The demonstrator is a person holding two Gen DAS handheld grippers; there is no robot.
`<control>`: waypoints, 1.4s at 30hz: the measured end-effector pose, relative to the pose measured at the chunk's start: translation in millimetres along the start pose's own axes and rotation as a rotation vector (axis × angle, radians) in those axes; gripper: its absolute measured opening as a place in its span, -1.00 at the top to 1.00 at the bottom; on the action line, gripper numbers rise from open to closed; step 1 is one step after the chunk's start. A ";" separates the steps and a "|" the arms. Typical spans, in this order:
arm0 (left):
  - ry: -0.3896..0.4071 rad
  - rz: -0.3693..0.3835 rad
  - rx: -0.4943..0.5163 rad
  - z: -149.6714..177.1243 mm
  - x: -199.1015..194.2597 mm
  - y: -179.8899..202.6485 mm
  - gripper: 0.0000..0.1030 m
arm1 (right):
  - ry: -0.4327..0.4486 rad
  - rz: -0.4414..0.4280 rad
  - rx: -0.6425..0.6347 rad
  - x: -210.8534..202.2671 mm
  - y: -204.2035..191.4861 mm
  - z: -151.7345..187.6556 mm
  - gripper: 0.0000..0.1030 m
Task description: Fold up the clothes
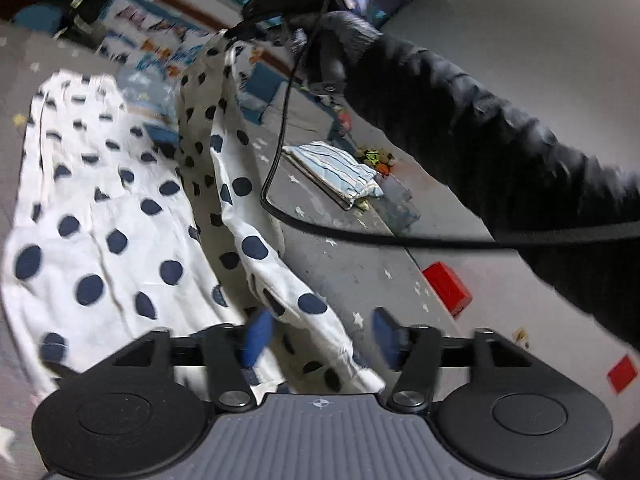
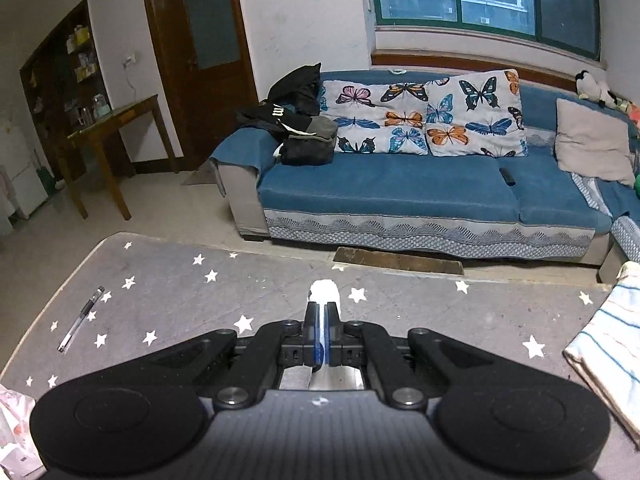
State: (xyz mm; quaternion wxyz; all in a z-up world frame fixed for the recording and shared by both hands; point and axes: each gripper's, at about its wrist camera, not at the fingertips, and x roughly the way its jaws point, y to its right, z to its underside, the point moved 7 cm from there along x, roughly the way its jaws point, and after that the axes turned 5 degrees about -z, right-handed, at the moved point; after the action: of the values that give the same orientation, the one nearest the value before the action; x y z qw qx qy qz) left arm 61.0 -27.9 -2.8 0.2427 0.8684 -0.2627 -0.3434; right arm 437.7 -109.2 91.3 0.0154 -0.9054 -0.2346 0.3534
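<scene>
the right gripper (image 2: 322, 320) pinches a corner of the polka-dot garment (image 1: 100, 208), lifting it. the left gripper (image 1: 320, 336) is spread wide over the cloth.

No legible text, brand, number or sign in either view; the white mark on the black jacket (image 2: 279, 111) is unreadable.

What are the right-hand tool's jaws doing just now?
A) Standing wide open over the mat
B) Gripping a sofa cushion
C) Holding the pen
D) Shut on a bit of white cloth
D: the right gripper has its jaws pressed together with a strip of the white dotted garment poking out between them.
</scene>
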 end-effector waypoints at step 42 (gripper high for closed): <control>0.110 -0.129 -0.202 16.8 -84.0 -59.5 0.94 | -0.062 -0.123 -0.014 64.0 -118.9 21.5 0.97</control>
State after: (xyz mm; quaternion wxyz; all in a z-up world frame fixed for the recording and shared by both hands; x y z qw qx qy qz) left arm 13.5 64.7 -10.1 0.3204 0.8721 -0.1566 -0.3350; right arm 415.5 21.5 57.7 0.0237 -0.8780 -0.2925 0.3781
